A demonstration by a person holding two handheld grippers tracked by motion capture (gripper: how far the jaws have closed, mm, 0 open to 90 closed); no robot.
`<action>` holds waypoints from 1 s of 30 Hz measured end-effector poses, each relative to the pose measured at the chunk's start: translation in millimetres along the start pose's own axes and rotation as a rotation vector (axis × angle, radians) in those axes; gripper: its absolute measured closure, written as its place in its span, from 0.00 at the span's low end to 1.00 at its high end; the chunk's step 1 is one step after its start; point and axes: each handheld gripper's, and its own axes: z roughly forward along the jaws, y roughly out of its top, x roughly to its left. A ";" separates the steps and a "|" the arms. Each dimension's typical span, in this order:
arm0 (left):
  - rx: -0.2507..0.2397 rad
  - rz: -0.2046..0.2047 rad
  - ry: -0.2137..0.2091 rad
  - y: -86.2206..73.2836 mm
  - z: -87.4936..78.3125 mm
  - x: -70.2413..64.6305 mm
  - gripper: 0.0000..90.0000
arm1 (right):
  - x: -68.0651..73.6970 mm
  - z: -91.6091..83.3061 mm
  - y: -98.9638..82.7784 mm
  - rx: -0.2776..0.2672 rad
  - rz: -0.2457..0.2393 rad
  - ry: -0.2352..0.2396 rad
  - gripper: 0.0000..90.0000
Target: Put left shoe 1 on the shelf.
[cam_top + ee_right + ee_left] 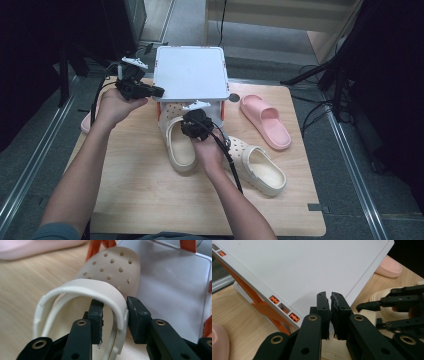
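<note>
A cream clog (180, 147) lies on the wooden table (140, 190) with its holed toe (112, 267) under a white and orange rack (190, 72). My right gripper (187, 129) straddles the clog's raised strap (82, 287). The outer pad (135, 315) sits against the strap and the inner pad stands apart from it, so this gripper (113, 317) is open. My left gripper (159, 91) hovers at the left edge of the rack's flat top (299, 272). Its jaws (330, 312) are shut, and I see nothing between them.
A second cream clog (260, 170) lies right of the right hand. One pink slide (267, 122) rests at the table's right rear, another (86, 122) at the left edge behind the left hand. Bare table lies in front of the shoes.
</note>
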 end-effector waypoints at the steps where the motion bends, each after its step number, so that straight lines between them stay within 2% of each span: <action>1: 0.000 0.001 0.002 0.1 0.0 -0.2 0.94 | -0.6 -4.6 -1.0 -0.009 0.000 0.013 0.75; 3: 0.000 0.003 0.004 0.2 0.3 -0.7 0.94 | -0.9 -15.6 -3.9 -0.011 -0.005 0.033 0.75; 7: 0.000 0.003 0.007 0.7 1.1 -1.8 0.94 | 1.4 -33.3 -16.1 0.004 -0.054 0.035 0.73; 8: -0.001 0.003 0.006 0.7 1.4 -1.9 0.95 | 0.8 -35.8 -18.5 0.012 -0.052 0.044 0.72; 9: 0.000 0.003 0.003 0.9 1.8 -1.9 0.95 | -0.5 -37.0 -19.7 0.017 -0.054 0.051 0.66; 10: 0.000 0.001 0.001 1.0 2.0 -2.2 0.95 | -1.8 -36.9 -19.4 0.022 -0.057 0.064 0.59; 11: -0.002 0.001 0.003 1.1 2.3 -2.5 0.95 | -2.9 -36.1 -18.2 0.024 -0.057 0.063 0.57; 17: -0.004 -0.001 0.000 0.6 2.0 -1.6 0.95 | -3.3 -40.7 -8.8 0.014 -0.049 0.099 0.55; 20: -0.005 0.000 0.001 0.4 1.8 -1.5 0.95 | -4.7 -45.3 -4.6 0.022 -0.063 0.108 0.55; 23: -0.004 -0.002 0.000 0.5 2.1 -2.1 0.95 | -9.5 -51.0 0.2 0.009 -0.045 0.117 0.55; 26: -0.003 0.000 -0.001 0.7 2.2 -2.2 0.95 | -13.5 -50.1 3.8 0.014 -0.045 0.107 0.69; 28: -0.004 0.000 0.002 0.6 2.2 -2.2 0.95 | -14.4 -43.6 4.1 0.024 -0.050 0.095 0.79; 30: -0.005 0.000 0.002 0.5 2.2 -2.2 0.95 | -14.5 -35.0 3.6 0.032 -0.051 0.099 0.84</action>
